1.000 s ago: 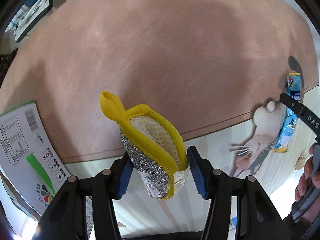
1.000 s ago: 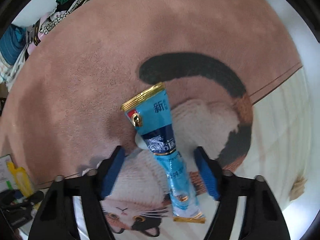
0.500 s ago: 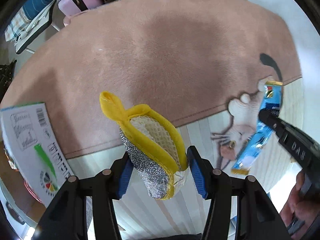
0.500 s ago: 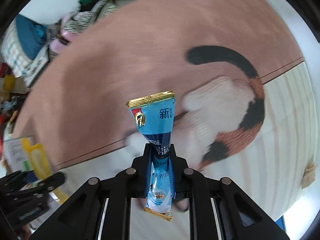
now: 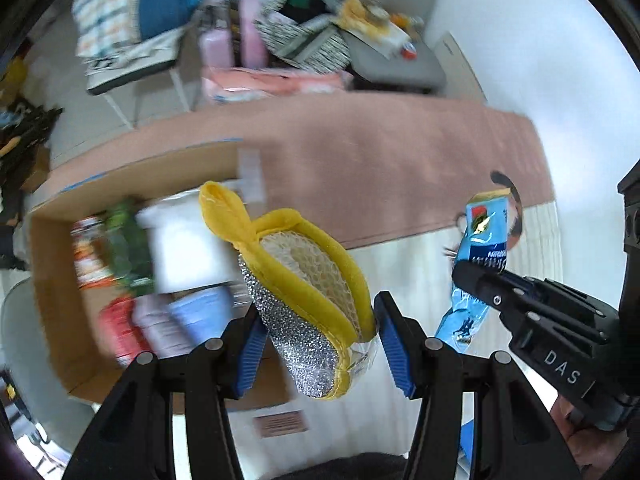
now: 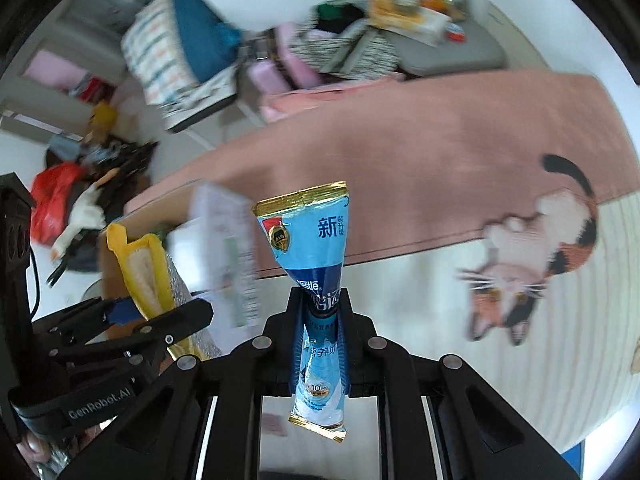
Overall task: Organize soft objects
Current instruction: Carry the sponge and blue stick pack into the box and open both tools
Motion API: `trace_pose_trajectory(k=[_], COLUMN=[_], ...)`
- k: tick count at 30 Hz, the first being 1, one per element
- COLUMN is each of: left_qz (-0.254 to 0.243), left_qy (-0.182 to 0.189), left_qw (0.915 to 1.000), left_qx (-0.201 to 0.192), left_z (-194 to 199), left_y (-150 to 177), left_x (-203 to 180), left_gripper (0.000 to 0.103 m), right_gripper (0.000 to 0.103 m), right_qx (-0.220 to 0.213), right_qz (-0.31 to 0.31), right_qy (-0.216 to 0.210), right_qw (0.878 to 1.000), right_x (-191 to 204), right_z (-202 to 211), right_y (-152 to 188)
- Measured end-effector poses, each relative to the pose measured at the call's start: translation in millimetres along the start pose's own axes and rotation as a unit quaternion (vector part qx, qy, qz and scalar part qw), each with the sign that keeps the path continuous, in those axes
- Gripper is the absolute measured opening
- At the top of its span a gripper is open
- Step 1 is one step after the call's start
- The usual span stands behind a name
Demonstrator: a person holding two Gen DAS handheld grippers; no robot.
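Observation:
My left gripper (image 5: 316, 344) is shut on a yellow-edged scrub sponge (image 5: 304, 280) with a silver glitter side and a mesh face, held up in the air. It also shows in the right wrist view (image 6: 144, 264). My right gripper (image 6: 320, 320) is shut on a blue Nestle sachet (image 6: 316, 256) with gold ends, held upright. The sachet also shows at the right of the left wrist view (image 5: 480, 256). An open cardboard box (image 5: 52, 272) holding several packets lies below and left of the sponge.
A pink rug (image 6: 440, 168) with a cat picture (image 6: 532, 264) covers the floor. Behind it stand a folding chair with striped cloth (image 5: 128, 24), pink bags (image 5: 240, 40) and a grey seat piled with items (image 5: 392, 52). A red bag (image 6: 52, 200) lies at far left.
Both grippers have lifted and tilted up, so the room's back now shows. The right gripper closed on the sachet and raised it off the rug. The box has come into view under the sponge.

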State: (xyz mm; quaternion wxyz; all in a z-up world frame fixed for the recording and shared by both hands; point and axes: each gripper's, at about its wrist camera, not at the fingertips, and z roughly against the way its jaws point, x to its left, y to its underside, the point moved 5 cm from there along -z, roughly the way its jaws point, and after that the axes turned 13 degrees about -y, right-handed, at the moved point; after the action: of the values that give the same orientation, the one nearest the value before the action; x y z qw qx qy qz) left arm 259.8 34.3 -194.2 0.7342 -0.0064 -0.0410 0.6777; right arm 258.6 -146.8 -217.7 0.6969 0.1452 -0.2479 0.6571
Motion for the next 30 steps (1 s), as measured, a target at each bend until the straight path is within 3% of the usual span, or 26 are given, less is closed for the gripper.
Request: trace_pose_trajectory(k=[5,11,18,25,26,27,28,30], left_qz=[0.032,0.048,0.052,0.066,0.079,0.094,0.099,0.101], left_qy=[-0.057,-0.138,-0.154,-0.114,-0.1,-0.083,-0.073,-0.08], left_qw=[0.9978,0.9891,0.9833,0.9823,0.9821,0.9822,0.9828,0.9841], left_qx=[-0.013,0.022,0.083,0.133,0.138,0.14,0.138,0.122], left_z=[9,-25,-84,-128,-131,-133,-134,-131], left_y=[22,39,62,74,75,76,76,73], left_x=[93,184,224,234,236,238,239,241], left_gripper=[0.05,0.05,0.05,0.053,0.053,0.057,0.061,0.073], right_gripper=[0.015,0.015,0.015,0.018,0.023,0.045,0.06,0.071], right_qx=[0.016,0.034,0.07,0.1,0.102,0.101,0.101,0.103], right_qz=[0.054,0.097,0.091,0.066,0.063,0.063,0.06,0.056], right_qy=[-0.002,0.04,0.095,0.136,0.142,0.147,0.143,0.127], right_qw=[0.998,0.994,0.989,0.983,0.983,0.982,0.983,0.985], right_x=[105,163,156,128,123,120,119,121], right_z=[-38,-99,-158,-186,-188,-189,-188,-187], right_y=[16,17,14,19,20,19,20,23])
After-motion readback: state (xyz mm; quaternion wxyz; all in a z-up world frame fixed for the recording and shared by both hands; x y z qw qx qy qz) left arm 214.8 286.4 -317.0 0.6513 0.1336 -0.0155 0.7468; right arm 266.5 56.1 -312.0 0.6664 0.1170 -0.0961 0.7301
